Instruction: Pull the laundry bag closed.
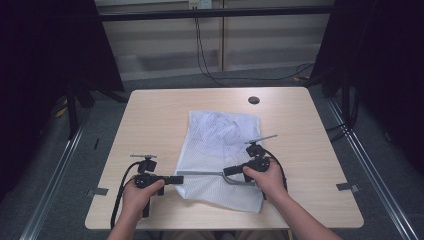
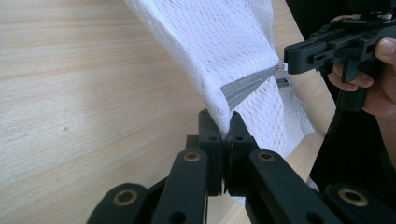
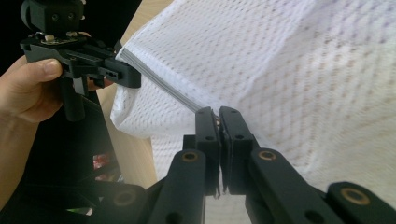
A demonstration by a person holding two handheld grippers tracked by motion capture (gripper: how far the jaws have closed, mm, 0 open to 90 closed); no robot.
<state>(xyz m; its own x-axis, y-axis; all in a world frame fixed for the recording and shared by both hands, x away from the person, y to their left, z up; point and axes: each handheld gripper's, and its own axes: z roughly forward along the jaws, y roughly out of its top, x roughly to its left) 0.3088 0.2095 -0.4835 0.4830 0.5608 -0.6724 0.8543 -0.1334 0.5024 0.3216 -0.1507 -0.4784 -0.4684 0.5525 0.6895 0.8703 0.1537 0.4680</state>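
Note:
A white mesh bag (image 1: 220,150) lies flat in the middle of the wooden table (image 1: 150,120). Its grey zipper (image 1: 200,173) runs along the near part of the bag. My left gripper (image 1: 181,179) is shut on the bag's left corner at the zipper's end, with mesh pinched between the jaws (image 2: 226,125). My right gripper (image 1: 226,172) is shut on the zipper pull (image 3: 218,117). The zipper (image 3: 163,86) stretches taut from it to the left gripper (image 3: 135,77). In the left gripper view the right gripper (image 2: 286,63) holds the far end of the zipper (image 2: 247,86).
A round cable hole (image 1: 254,100) sits in the table's far right part. Bare wood lies to the left and right of the bag. Black curtains flank the table, and cables (image 1: 205,60) trail on the floor behind it.

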